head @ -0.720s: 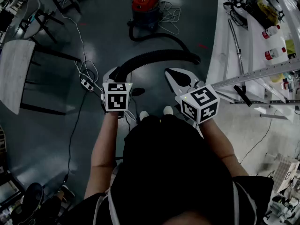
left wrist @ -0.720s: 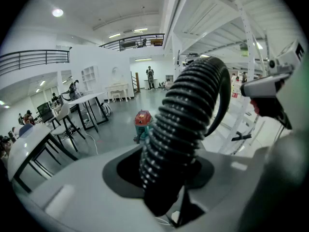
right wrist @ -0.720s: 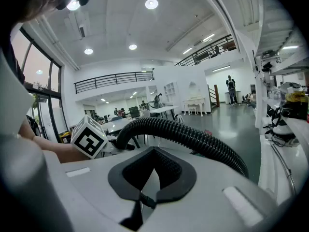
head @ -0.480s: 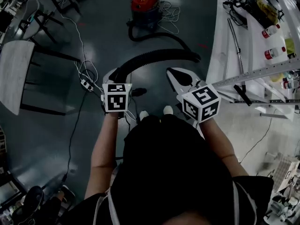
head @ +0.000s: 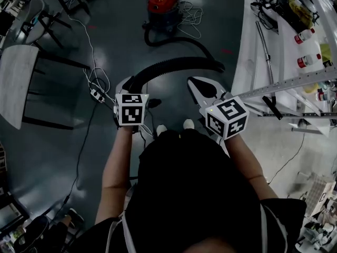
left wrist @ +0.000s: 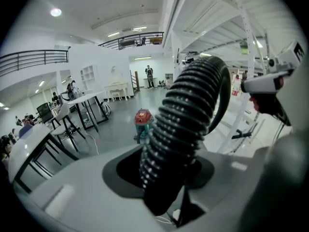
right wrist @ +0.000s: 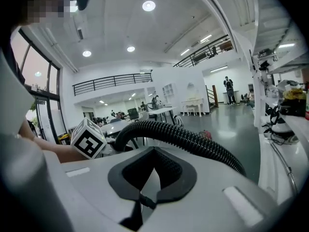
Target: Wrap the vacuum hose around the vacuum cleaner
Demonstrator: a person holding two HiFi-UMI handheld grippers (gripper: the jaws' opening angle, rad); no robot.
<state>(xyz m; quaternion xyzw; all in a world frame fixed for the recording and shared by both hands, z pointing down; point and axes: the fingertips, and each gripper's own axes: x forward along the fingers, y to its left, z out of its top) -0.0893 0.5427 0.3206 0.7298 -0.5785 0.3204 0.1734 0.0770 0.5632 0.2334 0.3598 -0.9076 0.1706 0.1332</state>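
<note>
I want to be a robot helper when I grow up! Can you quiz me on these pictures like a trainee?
1. Pick one: which gripper clamps the black hose? A) left B) right C) both
2. True or false: the right gripper is shut with nothing between its jaws.
3. Fill in: the vacuum cleaner has a ___ top.

Key
1. A: the left gripper is shut on the hose.
2. True: its jaws are together, and the hose only passes in front of them.
3. Red.
</note>
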